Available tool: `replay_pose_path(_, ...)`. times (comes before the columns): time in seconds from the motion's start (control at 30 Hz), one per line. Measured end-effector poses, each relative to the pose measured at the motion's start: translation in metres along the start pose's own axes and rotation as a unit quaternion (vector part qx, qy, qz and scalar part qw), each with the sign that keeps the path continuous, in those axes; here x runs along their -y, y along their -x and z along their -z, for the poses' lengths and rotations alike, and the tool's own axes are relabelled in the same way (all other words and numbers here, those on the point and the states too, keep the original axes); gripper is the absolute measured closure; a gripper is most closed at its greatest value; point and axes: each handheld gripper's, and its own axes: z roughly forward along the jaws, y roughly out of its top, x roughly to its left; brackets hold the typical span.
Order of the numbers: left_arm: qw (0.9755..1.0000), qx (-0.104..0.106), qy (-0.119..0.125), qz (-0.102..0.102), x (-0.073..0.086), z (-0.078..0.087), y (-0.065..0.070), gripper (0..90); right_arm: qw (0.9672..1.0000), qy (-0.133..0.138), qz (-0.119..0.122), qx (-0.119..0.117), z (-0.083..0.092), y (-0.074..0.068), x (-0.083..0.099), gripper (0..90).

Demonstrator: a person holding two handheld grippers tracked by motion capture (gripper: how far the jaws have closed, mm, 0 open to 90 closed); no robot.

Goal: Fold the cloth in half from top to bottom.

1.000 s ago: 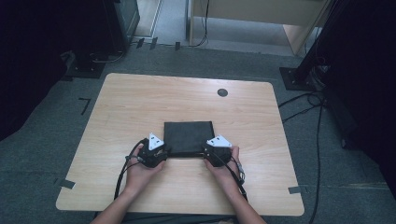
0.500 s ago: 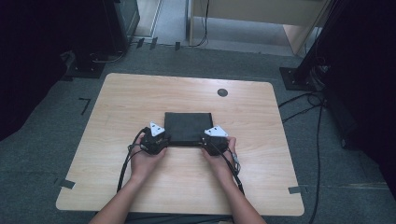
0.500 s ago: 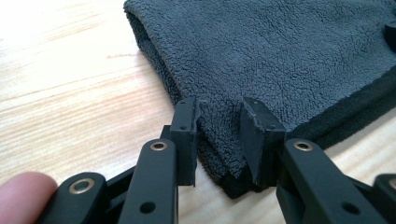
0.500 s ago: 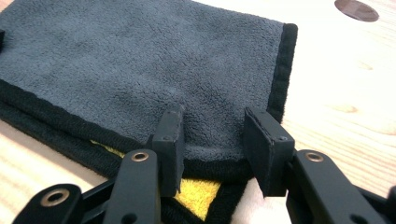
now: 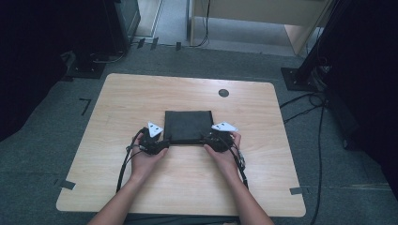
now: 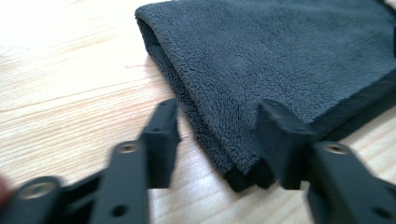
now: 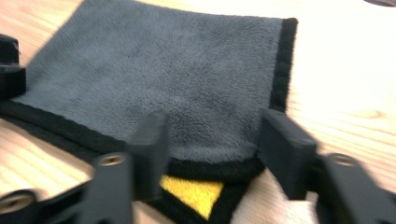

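Now, with your left gripper [image 6: 217, 140] its jaws have just been opening, and they stand apart with the near left corner of the folded dark grey fleece cloth [image 6: 285, 60] between them; the pads do not press on it. Your right gripper [image 7: 212, 144] has just been opening too: its jaws straddle the near right corner, where a yellow patch [image 7: 194, 193] peeks out from under the black hem, and nothing is pinched there either. The fold looks finished, so the step in hand is, by my judgement, the release.

Draw each gripper straight back toward yourself, along the line of its own jaws, so neither pad snags the pile and drags a corner out of square. Keep the jaws just clear of the pale wooden counter [image 5: 141, 98] as you go. Watch the stacked layers right at your left gripper's tips; they sit loosely and could peel open if a pad catches.

Beyond the tips, the cloth lies flat and squared, its far edge well away from both grippers. Farther out still, a small dark round spot [image 5: 224, 93] sits on the counter, well clear of the cloth, and need not concern you.
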Motion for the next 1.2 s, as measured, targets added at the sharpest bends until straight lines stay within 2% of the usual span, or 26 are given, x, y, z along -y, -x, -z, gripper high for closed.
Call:
replay_pose_path(0.07, 0.9996, 0.026, -0.002, 0.007, 0.0, 0.005, -0.002, 33.4, 1.0, 0.003, -0.003, -0.006, 0.007, 0.001, -0.001, 29.5)
replay_pose_path(0.1, 0.9995, 0.03, -0.003, 0.01, -0.001, 0.008, -0.002, 26.8, 0.9999, 0.003, -0.004, -0.012, 0.011, 0.001, -0.002, 24.2)
replay_pose_path(0.17, 0.9995, 0.03, 0.008, -0.001, 0.0, 0.015, 0.0, 17.2, 0.9995, -0.001, -0.005, -0.032, 0.018, 0.002, -0.003, 17.5)
replay_pose_path(0.23, 0.9992, 0.034, 0.019, 0.004, 0.001, 0.023, 0.0, 14.9, 0.9989, -0.007, 0.0, -0.046, 0.028, 0.001, -0.004, 14.1)
replay_pose_path(0.27, 0.9989, 0.038, 0.025, 0.015, 0.0, 0.027, -0.001, 14.9, 0.9989, -0.003, 0.007, -0.047, 0.033, 0.0, -0.005, 13.8)
replay_pose_path(0.33, 0.9977, 0.054, 0.033, 0.025, 0.001, 0.036, -0.004, 14.9, 0.9985, 0.0, 0.016, -0.052, 0.044, -0.001, -0.004, 9.5)
replay_pose_path(0.43, 0.9969, 0.063, 0.033, 0.033, 0.003, 0.048, -0.01, 14.3, 0.9974, -0.003, 0.028, -0.067, 0.06, -0.001, 0.002, 1.5)
replay_pose_path(0.5, 0.9972, 0.058, 0.029, 0.036, 0.006, 0.055, -0.014, 14.3, 0.9972, -0.004, 0.031, -0.068, 0.069, 0.0, 0.007, 1.0)
replay_pose_path(0.6, 0.9976, 0.048, 0.029, 0.04, 0.012, 0.065, -0.024, 14.3, 0.9979, -0.004, 0.032, -0.055, 0.081, 0.005, 0.014, 1.0)
replay_pose_path(0.73, 0.9987, 0.027, 0.011, 0.043, 0.022, 0.073, -0.039, 14.3, 0.9984, 0.0, 0.029, -0.048, 0.096, 0.014, 0.02, 0.0)
replay_pose_path(0.8, 0.9986, 0.026, 0.004, 0.046, 0.027, 0.078, -0.046, 14.3, 0.9986, 0.001, 0.026, -0.046, 0.104, 0.018, 0.024, 0.0)
replay_pose_path(1.03, 0.9986, 0.015, -0.013, 0.049, 0.051, 0.094, -0.058, 14.3, 0.9995, -0.005, 0.022, -0.023, 0.125, 0.039, 0.04, 0.0)
replay_pose_path(1.2, 0.9985, 0.004, -0.019, 0.05, 0.068, 0.106, -0.067, 14.3, 0.9999, -0.014, 0.006, -0.005, 0.135, 0.055, 0.055, 0.0)
